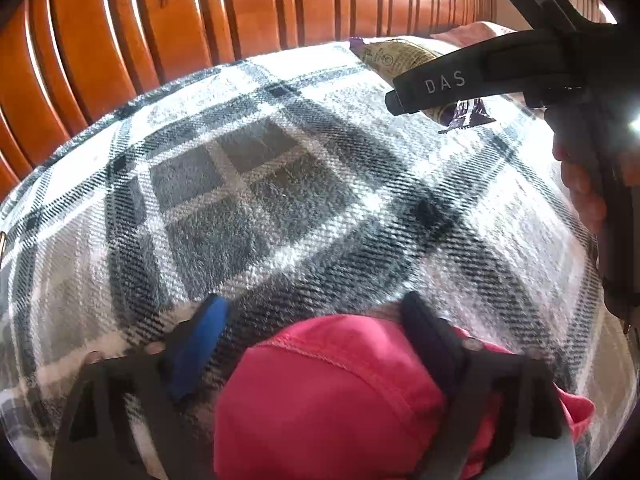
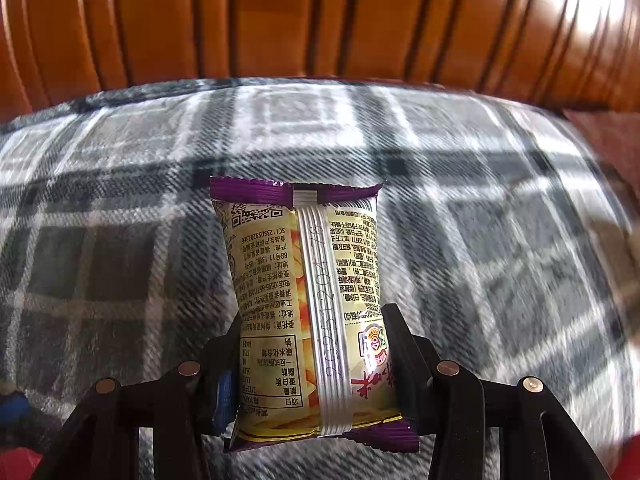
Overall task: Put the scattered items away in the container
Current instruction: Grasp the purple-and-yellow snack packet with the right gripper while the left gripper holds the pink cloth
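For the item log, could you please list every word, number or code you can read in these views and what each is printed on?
"DAS": on the black finger of the right tool.
"SC11235058202366": on the back of the snack packet, upside down.
"88号11-13栋": same packet, address block.
A stamped date code on the silver seam: digits not surely readable.
QR code at the top corner: no readable text.
The remaining small print: too small to read.

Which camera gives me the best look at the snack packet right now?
The right wrist view: the snack packet fills the centre, its printed back and seam facing the camera, clamped in the right gripper. The left wrist view shows only its ends behind that gripper's finger.
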Tool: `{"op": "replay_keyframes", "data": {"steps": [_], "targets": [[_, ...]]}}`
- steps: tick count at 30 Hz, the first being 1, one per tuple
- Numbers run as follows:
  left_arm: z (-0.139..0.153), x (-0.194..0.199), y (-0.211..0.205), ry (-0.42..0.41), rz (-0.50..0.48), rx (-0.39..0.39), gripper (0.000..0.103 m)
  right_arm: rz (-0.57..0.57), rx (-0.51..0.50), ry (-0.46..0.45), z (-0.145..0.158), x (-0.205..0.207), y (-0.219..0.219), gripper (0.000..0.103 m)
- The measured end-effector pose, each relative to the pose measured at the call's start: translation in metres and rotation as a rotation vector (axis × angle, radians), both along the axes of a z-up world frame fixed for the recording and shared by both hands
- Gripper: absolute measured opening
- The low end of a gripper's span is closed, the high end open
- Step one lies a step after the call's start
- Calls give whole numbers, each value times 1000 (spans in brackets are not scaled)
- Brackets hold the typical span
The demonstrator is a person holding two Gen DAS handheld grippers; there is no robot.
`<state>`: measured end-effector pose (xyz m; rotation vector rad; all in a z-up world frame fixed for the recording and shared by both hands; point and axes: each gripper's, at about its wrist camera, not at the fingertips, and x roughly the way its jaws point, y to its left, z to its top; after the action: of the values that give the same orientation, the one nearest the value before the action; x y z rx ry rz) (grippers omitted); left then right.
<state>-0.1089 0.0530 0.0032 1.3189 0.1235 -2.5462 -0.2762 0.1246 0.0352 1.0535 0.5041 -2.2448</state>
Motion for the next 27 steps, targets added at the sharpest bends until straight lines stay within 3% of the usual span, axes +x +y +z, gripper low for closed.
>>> {"op": "replay_keyframes", "data": {"steps": [2,4,5,7,12,27], "targets": [[2,4,12,0,-12,-45,35,-3,0,0,3,2,4,54],[-1,7,22,-9,-38,-90,14,2,10,32,8,7,6,54],[-3,8,27,-14,-48,-109,9,7,16,46,9,10,3,54],[-4,7,31,-23,-57,-136,4,22,21,65,12,16,-6,54],[-4,9,25,-13,-35,-81,4,58,11,88,17,27,-6,54],[11,22,28,-22,-13,-22,3,46,-15,136,39,42,16,52]]}}
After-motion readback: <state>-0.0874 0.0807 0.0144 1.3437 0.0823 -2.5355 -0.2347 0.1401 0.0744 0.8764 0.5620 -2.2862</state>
